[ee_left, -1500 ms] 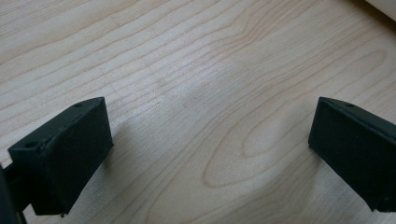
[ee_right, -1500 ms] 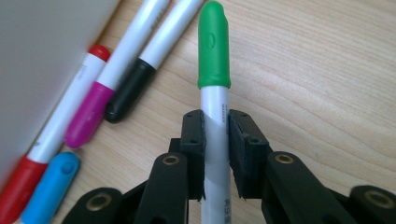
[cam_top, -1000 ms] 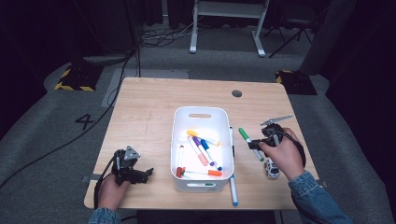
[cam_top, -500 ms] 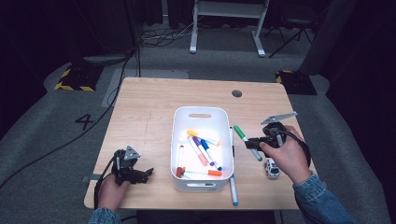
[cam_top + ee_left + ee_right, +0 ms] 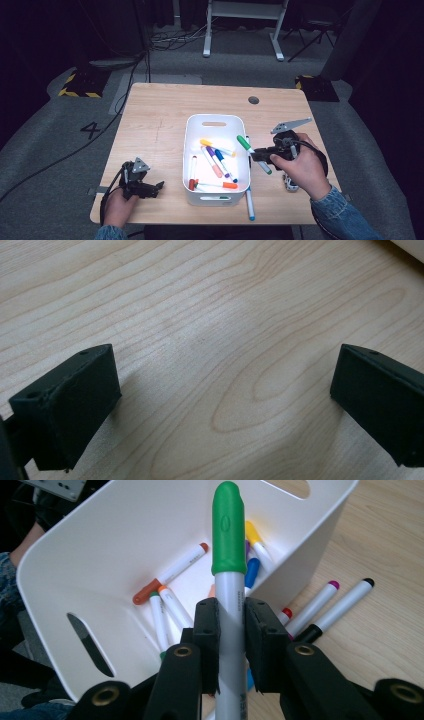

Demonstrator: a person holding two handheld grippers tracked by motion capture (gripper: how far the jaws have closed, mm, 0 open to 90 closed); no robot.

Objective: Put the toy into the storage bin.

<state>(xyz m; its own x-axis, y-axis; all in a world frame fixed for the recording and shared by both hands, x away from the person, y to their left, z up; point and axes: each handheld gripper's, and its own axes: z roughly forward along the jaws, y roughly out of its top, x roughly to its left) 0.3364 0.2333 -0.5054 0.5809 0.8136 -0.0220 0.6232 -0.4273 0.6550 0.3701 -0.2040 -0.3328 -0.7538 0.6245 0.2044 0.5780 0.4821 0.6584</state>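
- Green-capped marker [image 5: 229,540]: clamped mid-barrel in right gripper [image 5: 261,155] jaws, raised over right rim of white bin [image 5: 216,119].
- Light, stiff, smooth barrel; likely slips if gripped near cap.
- Left gripper [image 5: 154,188]: jaws spread, empty, left of bin on desk [image 5: 160,110].

Denim sleeves [image 5: 334,215]; 2 black tools, grey 3-cornered plates [image 5: 291,124].

A wooden table [image 5: 165,125] carries a round dark hole [image 5: 253,100] near its far right corner. A blue marker [image 5: 249,205] lies along the near edge, just right of centre. Markers with purple and black caps [image 5: 340,602] lie on the wood close by. Beyond the far edge, cables [image 5: 175,40] trail over grey carpet, beside a white frame [image 5: 243,30].
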